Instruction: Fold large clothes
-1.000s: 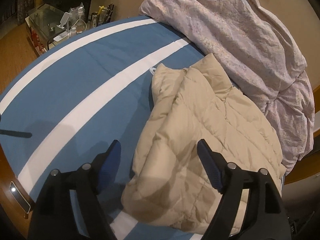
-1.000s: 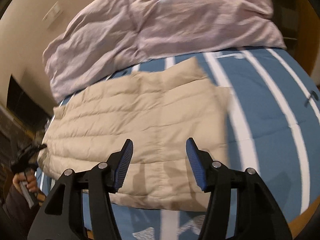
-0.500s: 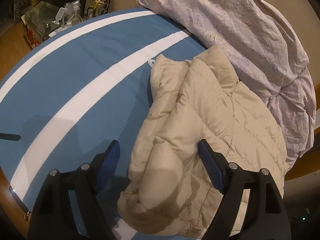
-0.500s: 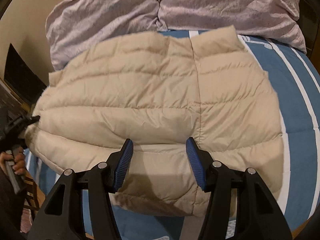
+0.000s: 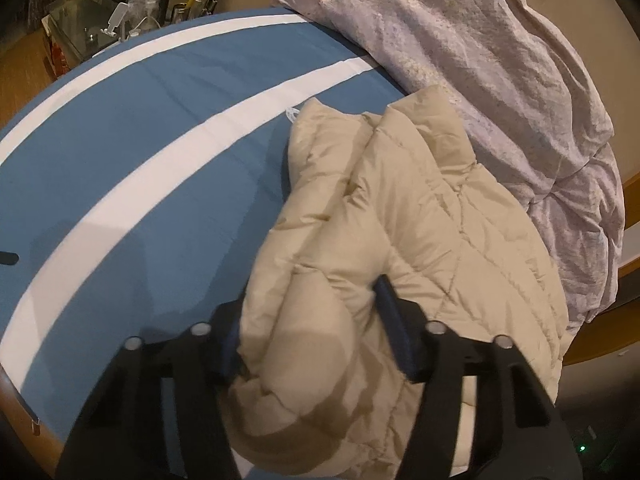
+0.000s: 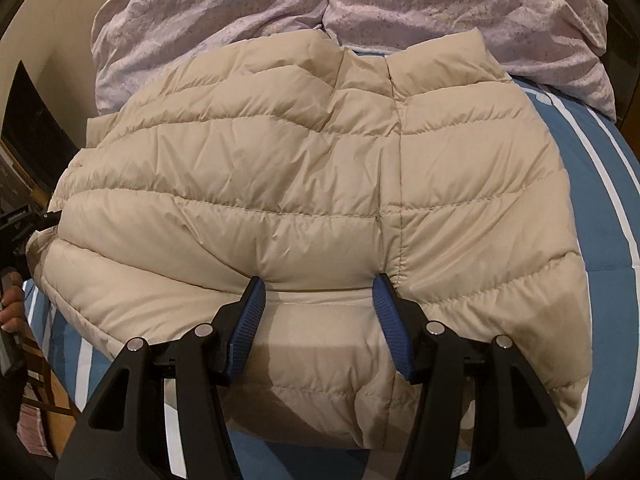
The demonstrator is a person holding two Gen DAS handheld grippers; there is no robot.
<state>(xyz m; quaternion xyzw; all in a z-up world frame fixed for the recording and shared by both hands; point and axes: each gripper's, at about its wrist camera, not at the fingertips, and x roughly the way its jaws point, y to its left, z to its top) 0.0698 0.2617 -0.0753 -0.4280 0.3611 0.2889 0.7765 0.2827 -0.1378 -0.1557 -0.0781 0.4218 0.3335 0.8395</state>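
Observation:
A beige quilted puffer jacket (image 5: 420, 220) lies on the blue bed sheet with white stripes (image 5: 160, 120). My left gripper (image 5: 310, 300) is at the jacket's near edge, its jaws closing with a thick fold of padding bulging between them. Both pads press into that fold. In the right wrist view the jacket (image 6: 280, 160) spreads wide and flat. My right gripper (image 6: 318, 282) is open, its tips dug into the padding near the front hem with a small ridge of fabric between them. The left gripper (image 6: 24, 220) and the hand (image 6: 12, 308) holding it show at the jacket's far left end.
A crumpled pale pink duvet (image 5: 460, 40) is heaped along the bed's far side behind the jacket, also the duvet (image 6: 400, 0) in the right view. A cluttered glass-topped stand (image 5: 100, 28) sits beyond the bed corner. Wooden bed frame (image 5: 16, 400) edges the mattress.
The left jaws narrowed onto the jacket's bunched near edge. The right gripper came down and closer, and its tips now dent the jacket.

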